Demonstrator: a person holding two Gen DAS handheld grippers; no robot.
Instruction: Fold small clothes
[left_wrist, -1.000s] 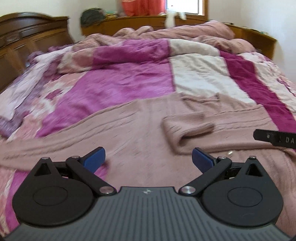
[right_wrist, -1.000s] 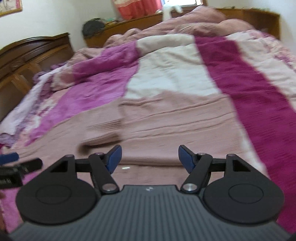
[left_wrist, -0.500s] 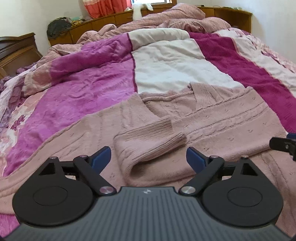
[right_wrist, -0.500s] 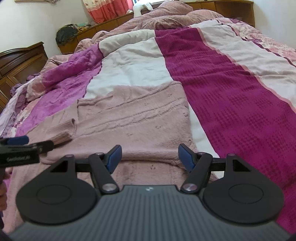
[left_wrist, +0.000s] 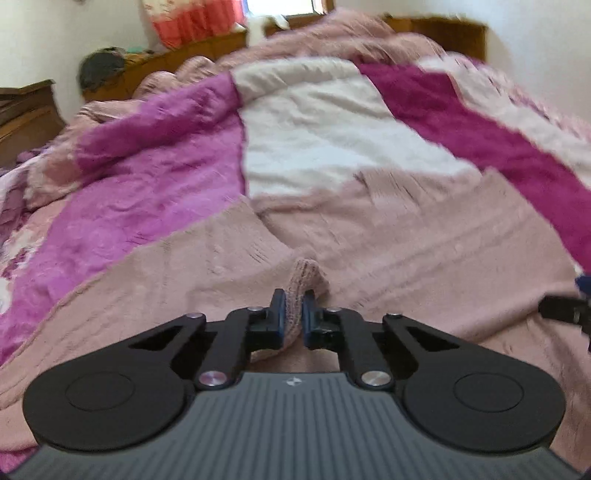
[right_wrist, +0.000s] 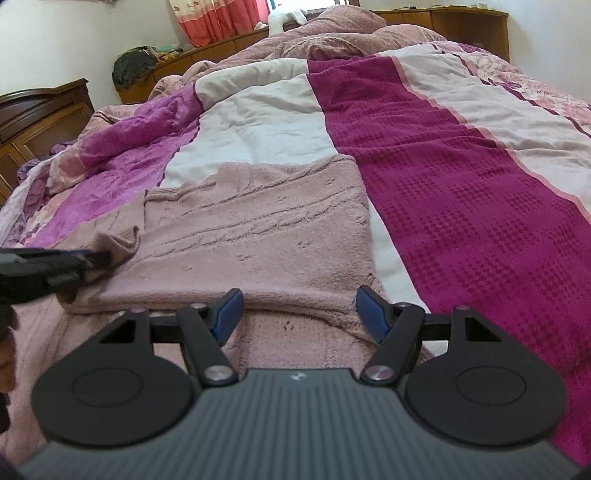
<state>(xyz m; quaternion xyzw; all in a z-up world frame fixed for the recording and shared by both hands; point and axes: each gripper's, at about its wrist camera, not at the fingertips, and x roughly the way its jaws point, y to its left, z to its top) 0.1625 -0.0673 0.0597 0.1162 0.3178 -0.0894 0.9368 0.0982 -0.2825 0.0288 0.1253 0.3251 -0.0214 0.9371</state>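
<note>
A dusty-pink knitted sweater (right_wrist: 258, 236) lies spread on the bed, its right side folded over. It also fills the left wrist view (left_wrist: 424, 236). My left gripper (left_wrist: 293, 308) is shut on the ribbed sleeve cuff (left_wrist: 304, 277), which sticks up between the blue pads. From the right wrist view the left gripper (right_wrist: 86, 258) pinches the cuff (right_wrist: 118, 240) at the sweater's left side. My right gripper (right_wrist: 297, 308) is open and empty, just above the sweater's near folded edge.
The bed is covered by a quilt (right_wrist: 443, 155) in magenta, white and purple panels, bunched up at the far end. A wooden headboard ledge (right_wrist: 424, 18) runs behind it and a dark wooden cabinet (right_wrist: 40, 114) stands at the left.
My left gripper has moved in over the folded sleeve cuff and closed on it. My right gripper stayed open and shifted slightly toward the sweater's near edge.
</note>
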